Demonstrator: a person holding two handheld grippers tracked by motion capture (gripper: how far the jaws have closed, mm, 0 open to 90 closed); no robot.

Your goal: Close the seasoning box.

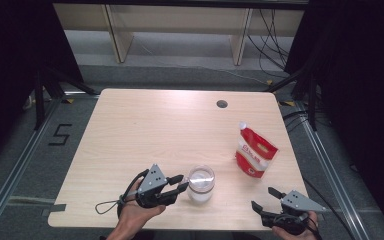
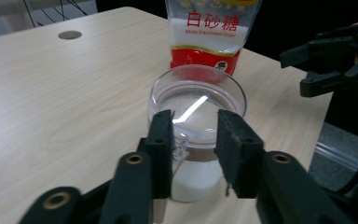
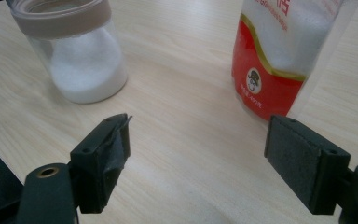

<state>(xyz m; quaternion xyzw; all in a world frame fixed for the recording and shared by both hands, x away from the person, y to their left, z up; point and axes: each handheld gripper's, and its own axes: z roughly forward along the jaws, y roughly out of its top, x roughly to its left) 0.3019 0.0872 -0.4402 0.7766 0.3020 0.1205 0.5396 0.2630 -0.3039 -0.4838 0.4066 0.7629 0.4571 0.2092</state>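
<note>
Overhead light falls evenly on the pale desk (image 1: pixel 145 135), while the surroundings sink into near black. A bright streak of glare crosses the jar's clear lid (image 2: pixel 196 105). Close up, the jaws look soft and out of focus.

Red-white sugar pouch (image 1: pixel 255 152) upright — light wooden table (image 1: pixel 145 135).

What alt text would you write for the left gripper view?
The left gripper, part open, points at a clear lidded jar of white grains on a wooden table. A red sugar bag stands behind the jar; the right gripper is at right.
</note>
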